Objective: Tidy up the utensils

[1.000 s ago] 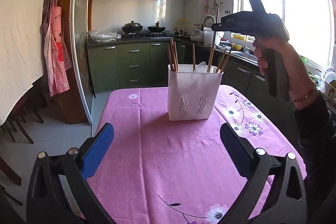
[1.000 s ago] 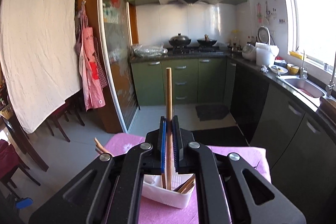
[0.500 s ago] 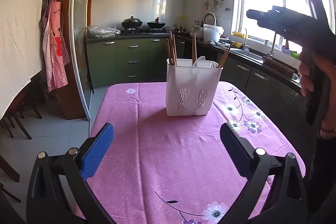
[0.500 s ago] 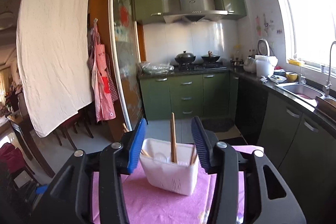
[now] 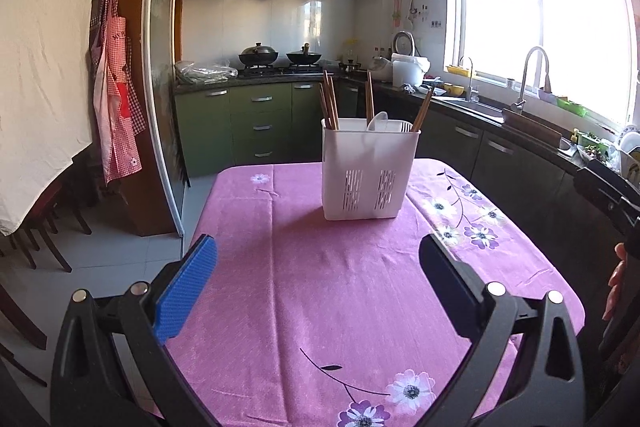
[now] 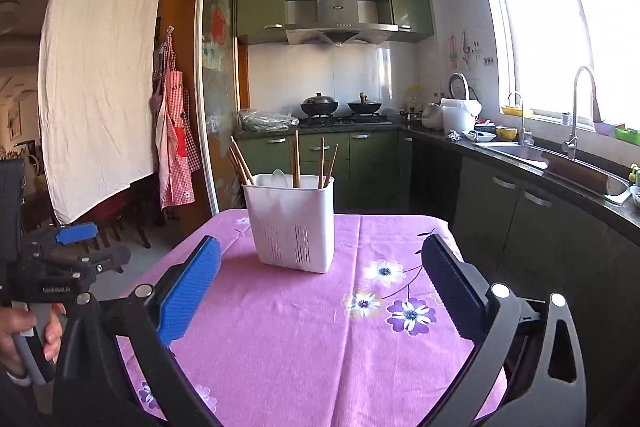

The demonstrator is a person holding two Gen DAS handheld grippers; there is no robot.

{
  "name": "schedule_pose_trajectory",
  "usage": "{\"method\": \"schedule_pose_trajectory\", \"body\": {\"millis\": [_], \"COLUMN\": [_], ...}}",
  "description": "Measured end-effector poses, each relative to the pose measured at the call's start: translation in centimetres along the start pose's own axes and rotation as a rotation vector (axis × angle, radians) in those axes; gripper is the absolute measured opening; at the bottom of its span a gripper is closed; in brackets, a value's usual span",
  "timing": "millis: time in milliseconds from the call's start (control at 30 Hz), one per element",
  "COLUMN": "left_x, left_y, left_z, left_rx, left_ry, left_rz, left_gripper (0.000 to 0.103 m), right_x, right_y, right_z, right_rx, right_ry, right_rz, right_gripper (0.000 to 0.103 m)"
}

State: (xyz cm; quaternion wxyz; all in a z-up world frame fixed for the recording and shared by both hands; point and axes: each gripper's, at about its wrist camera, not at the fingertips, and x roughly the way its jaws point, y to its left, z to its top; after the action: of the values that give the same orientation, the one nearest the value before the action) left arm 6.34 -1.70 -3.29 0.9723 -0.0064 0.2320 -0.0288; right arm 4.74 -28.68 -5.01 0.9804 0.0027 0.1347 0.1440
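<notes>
A white slotted utensil holder (image 5: 368,175) (image 6: 292,223) stands upright on the pink flowered tablecloth (image 5: 340,267) (image 6: 300,327). Several wooden chopsticks (image 5: 330,103) (image 6: 296,159) and a white spoon (image 5: 378,121) (image 6: 276,179) stick out of its top. My left gripper (image 5: 320,287) (image 6: 96,247) is open and empty over the near part of the table. My right gripper (image 6: 322,289) is on the near side of the holder, its jaws opening wide with nothing between them. Its black body (image 5: 608,195) shows at the right edge of the left wrist view.
Green kitchen cabinets (image 6: 360,155), a stove with two woks (image 5: 280,59) and a sink with a tall tap (image 6: 580,115) run behind and right of the table. A checked apron (image 5: 116,107) and dark chairs (image 5: 36,239) stand left. A hand (image 6: 24,331) holds the left gripper.
The right gripper let go of a chopstick, which now stands in the holder. It opened wide and drew back and down from above the holder. The left gripper barely shifted.
</notes>
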Motion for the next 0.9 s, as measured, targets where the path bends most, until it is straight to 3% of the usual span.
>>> {"method": "schedule_pose_trajectory", "body": {"millis": [433, 900], "left_x": [-4.1, -5.2], "left_y": [1.8, 2.1], "left_z": [-1.3, -1.5], "left_rx": [-0.022, -0.02], "left_ry": [-0.021, -0.024], "left_rz": [0.055, 0.059], "left_gripper": [0.096, 0.096], "right_x": [-3.3, -4.0], "right_y": [1.1, 1.5], "right_z": [-0.9, -0.3], "right_rx": [-0.016, -0.02], "right_ry": [-0.001, 0.001], "right_rz": [-0.033, -0.014], "right_gripper": [0.099, 0.099]}}
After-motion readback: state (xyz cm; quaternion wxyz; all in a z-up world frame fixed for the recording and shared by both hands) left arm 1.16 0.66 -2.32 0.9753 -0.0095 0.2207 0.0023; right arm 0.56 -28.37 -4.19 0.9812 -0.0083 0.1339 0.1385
